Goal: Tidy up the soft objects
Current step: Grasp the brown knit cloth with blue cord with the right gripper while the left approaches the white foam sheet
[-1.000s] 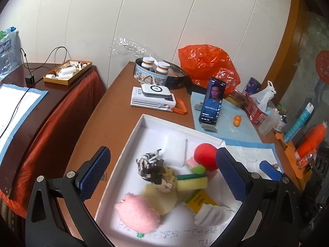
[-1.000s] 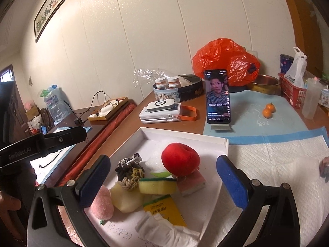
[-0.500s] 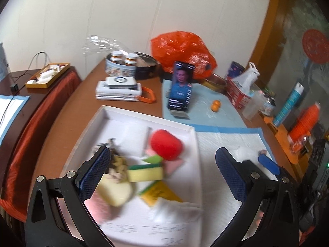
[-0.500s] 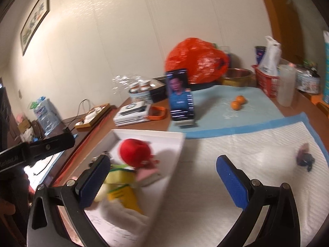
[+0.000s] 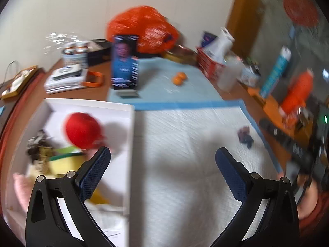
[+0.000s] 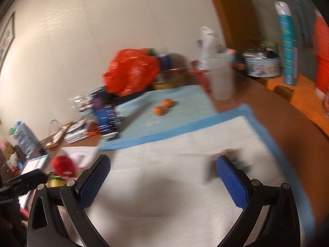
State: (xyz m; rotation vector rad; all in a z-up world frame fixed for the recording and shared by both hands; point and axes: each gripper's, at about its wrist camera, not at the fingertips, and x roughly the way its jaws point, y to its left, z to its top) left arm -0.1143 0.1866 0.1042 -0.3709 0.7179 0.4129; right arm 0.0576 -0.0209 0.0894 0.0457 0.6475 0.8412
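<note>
A white box point(image 5: 131, 144) at the left holds soft things: a red ball point(image 5: 82, 129), a yellow-green sponge point(image 5: 61, 162), a rope knot point(image 5: 38, 144) and a pink puff point(image 5: 20, 187). A small dark soft object point(image 5: 244, 135) lies on the white quilted pad point(image 5: 185, 144); in the right wrist view it is a blur point(image 6: 238, 160) just beyond the right finger. My left gripper point(image 5: 162, 173) is open and empty over the pad beside the box. My right gripper point(image 6: 162, 177) is open and empty over the pad point(image 6: 164, 164).
A phone on a stand point(image 5: 124, 61), two small oranges point(image 5: 179, 78) on a blue mat, an orange plastic bag point(image 5: 141, 30), a red basket point(image 5: 209, 63) and a clear cup point(image 5: 228, 76) stand at the back. Bottles and clutter point(image 5: 296, 90) line the right side.
Both grippers have swung right, away from the box and over the white pad. The dark object now lies close to the right gripper's right finger. Both views are motion-blurred.
</note>
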